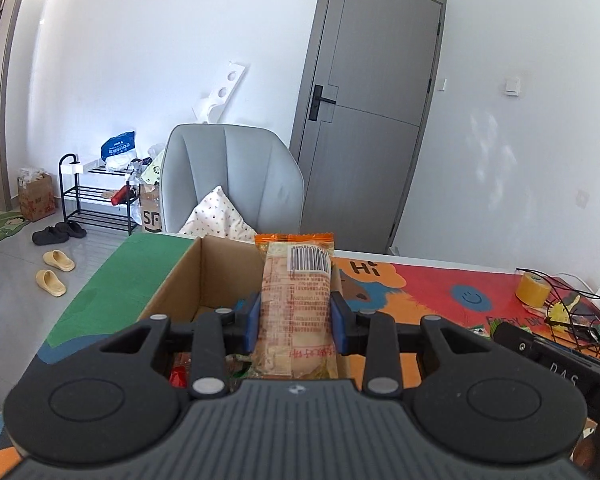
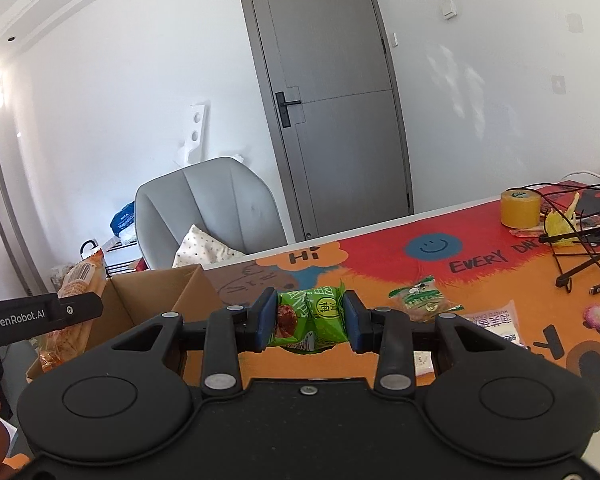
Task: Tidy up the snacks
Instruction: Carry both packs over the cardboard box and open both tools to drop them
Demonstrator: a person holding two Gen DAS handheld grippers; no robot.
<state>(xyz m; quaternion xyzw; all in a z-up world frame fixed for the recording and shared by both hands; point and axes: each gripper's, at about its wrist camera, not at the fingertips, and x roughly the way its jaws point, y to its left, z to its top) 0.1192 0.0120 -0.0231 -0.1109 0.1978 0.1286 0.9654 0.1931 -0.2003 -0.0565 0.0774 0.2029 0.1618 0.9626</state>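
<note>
— While the left gripper [image 1: 294, 322] sits over the cardboard box [image 1: 168, 280], what's it got?

— Pinching a long orange snack packet [image 1: 296, 304], blue pads pressed on both sides, approx. mid-length. Barcode end sticks up fwd, other end hangs back toward the cam. Packet's held above the open box, over its right side; box sits on the table mat [image 1: 420, 284], green part to its left.

— Anything in the box?

— Bits of wrappers, red & green, at the near end, mostly hidden by the gripper body. Can't tell what they are.

— Right gripper [image 2: 311, 318]?

— Clamped on a small green snack pouch [image 2: 312, 314], pads squeezing it from both sides, pouch crumpled btwn them. It's held off the mat, just right of the box's near corner.

— Other snacks left?

— Yes. A green-and-clear packet [image 2: 422, 298] lies flat on the orange area, right of the pouch. A white-pink packet [image 2: 496, 320] lies just beyond, partly behind the right finger link. Both apart from the box.

— Misc. stuff?

— Roll of yellow tape [image 2: 520, 208] at the far right w/ black cables [image 2: 580, 256] beside it. Grey chair [image 1: 236, 176] w/ a dotted cushion behind the table, grey door [image 1: 372, 120] shut.
</note>
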